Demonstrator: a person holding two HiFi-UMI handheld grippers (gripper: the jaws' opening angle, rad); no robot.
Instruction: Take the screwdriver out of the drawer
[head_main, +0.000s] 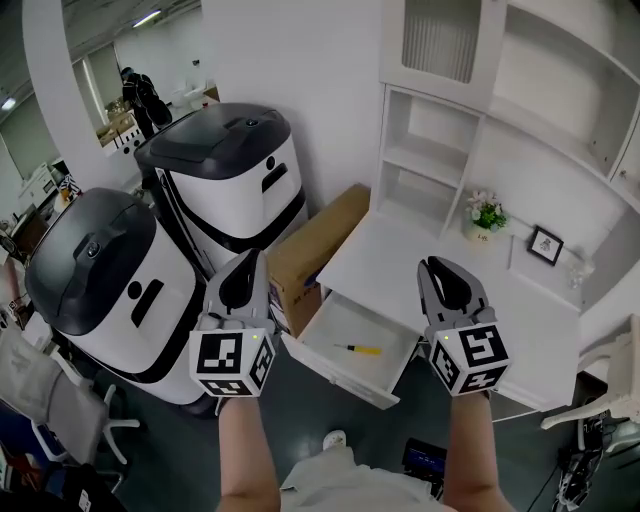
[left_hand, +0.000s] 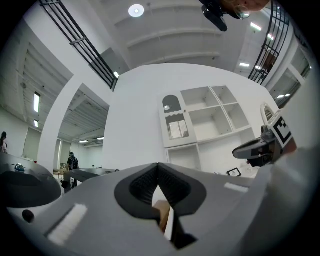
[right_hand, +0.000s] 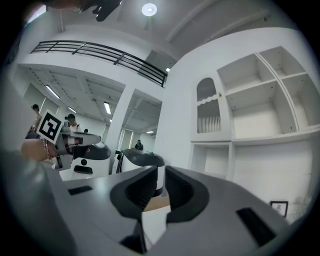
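In the head view a yellow-handled screwdriver (head_main: 360, 349) lies in the open white drawer (head_main: 330, 362) of the desk. Both grippers are held up above and in front of the drawer, pointing about level. My left gripper (head_main: 247, 257) is to the left of the drawer, over a cardboard box; its jaws meet at the tips (left_hand: 158, 169) with nothing between them. My right gripper (head_main: 432, 265) hovers over the desk top to the right of the drawer, shut and empty (right_hand: 161, 171). Neither gripper touches the screwdriver.
Two large white-and-black rounded machines (head_main: 232, 172) (head_main: 105, 275) stand left of the desk. A cardboard box (head_main: 318, 245) sits between them and the white desk (head_main: 400, 255). A flower pot (head_main: 487, 214) and a small picture frame (head_main: 545, 245) stand on the desk under white shelves (head_main: 425, 160).
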